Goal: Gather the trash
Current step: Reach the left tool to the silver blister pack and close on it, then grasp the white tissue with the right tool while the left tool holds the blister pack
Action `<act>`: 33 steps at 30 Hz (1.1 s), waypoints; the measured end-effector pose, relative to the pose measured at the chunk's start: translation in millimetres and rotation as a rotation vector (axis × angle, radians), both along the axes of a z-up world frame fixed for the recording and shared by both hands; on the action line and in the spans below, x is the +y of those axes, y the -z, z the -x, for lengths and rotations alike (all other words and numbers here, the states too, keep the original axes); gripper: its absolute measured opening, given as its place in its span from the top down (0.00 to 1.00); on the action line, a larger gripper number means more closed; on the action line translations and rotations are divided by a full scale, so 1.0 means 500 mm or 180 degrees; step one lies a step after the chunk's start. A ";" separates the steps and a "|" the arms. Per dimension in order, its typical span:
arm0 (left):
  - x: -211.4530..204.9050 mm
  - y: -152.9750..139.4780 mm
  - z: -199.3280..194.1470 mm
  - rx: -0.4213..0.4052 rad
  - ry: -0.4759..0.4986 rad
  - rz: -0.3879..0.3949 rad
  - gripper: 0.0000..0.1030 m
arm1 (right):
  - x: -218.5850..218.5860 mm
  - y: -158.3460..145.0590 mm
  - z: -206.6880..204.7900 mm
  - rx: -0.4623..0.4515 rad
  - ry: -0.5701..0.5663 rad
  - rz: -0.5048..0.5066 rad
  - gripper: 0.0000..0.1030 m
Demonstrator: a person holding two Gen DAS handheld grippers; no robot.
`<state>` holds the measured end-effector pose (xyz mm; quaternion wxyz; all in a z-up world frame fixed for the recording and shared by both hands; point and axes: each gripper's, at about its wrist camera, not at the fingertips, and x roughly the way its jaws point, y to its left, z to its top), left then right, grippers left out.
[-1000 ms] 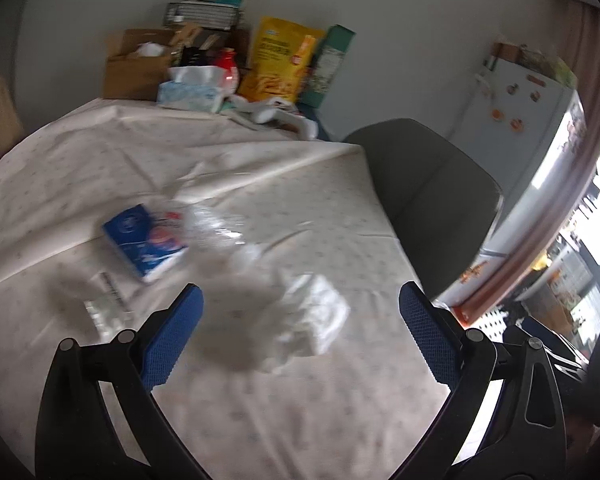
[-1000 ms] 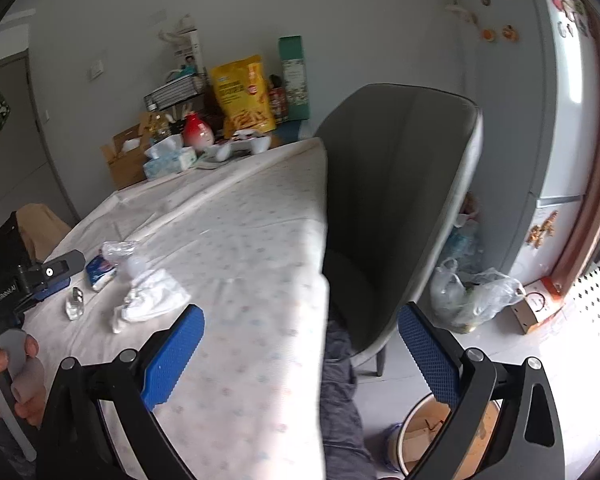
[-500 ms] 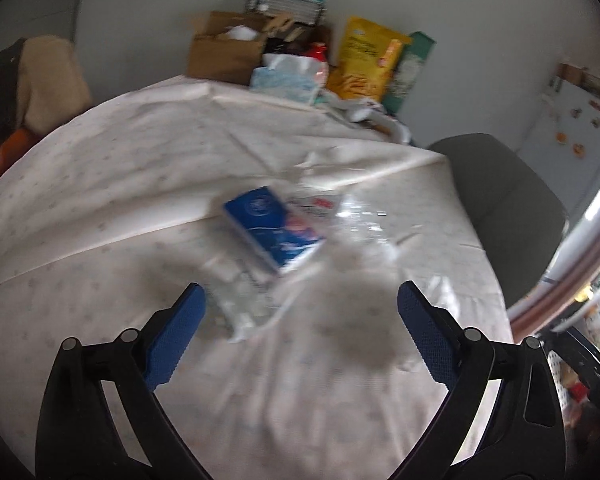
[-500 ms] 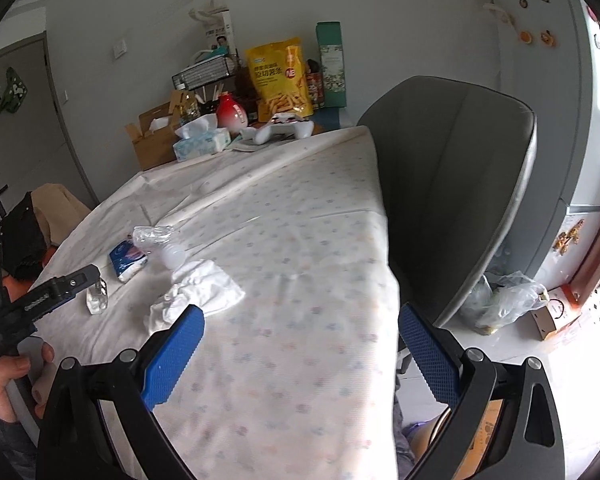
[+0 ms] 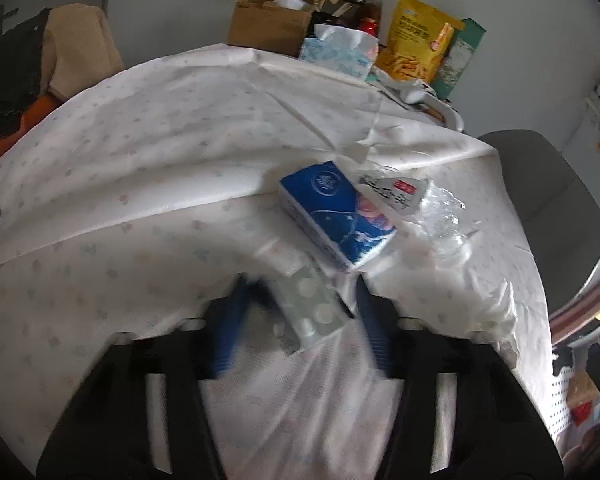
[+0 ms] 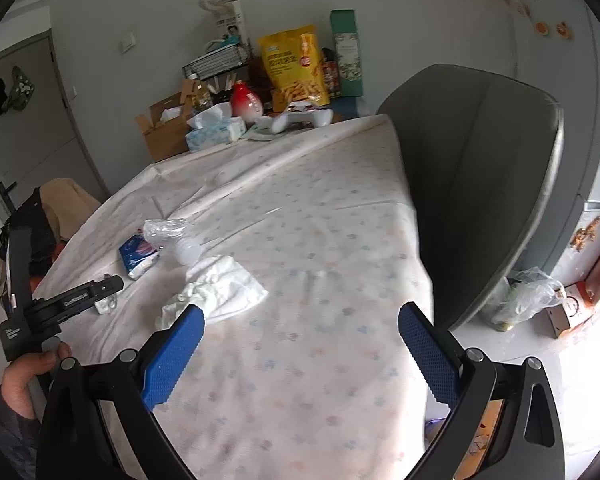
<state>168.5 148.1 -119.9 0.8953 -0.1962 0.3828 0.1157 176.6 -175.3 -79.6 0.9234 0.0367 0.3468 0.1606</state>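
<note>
In the left wrist view my left gripper (image 5: 300,312) has its blurred jaws half closed around a clear foil blister pack (image 5: 310,314) on the tablecloth; I cannot tell whether they grip it. Beyond it lie a blue tissue packet (image 5: 336,212), a crushed clear plastic bottle (image 5: 424,208) and a crumpled white tissue (image 5: 492,312). In the right wrist view my right gripper (image 6: 300,344) is open and empty above the cloth, with the white tissue (image 6: 216,292), bottle (image 6: 172,236), blue packet (image 6: 138,256) and left gripper (image 6: 108,296) at its left.
A grey chair (image 6: 480,184) stands at the table's right side. Boxes, a tissue box (image 5: 336,52) and a yellow snack bag (image 6: 296,64) crowd the far edge. A plastic bag (image 6: 520,300) and a bin sit on the floor at right.
My left gripper moved down over the blister pack and its jaws closed from wide open to half closed. My right gripper swung slightly left and stayed open.
</note>
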 end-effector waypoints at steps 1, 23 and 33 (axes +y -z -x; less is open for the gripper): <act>0.003 -0.001 0.002 -0.0014 0.0016 0.0021 0.58 | 0.007 0.000 -0.004 0.0000 -0.0031 0.0020 0.07; -0.011 -0.038 0.051 -0.0154 0.0104 -0.0137 0.71 | 0.184 0.079 -0.057 0.0445 -0.0631 -0.0029 0.84; -0.070 -0.072 0.065 -0.0382 0.0367 -0.0017 0.71 | 0.101 0.040 -0.017 0.0221 -0.0452 0.0039 0.88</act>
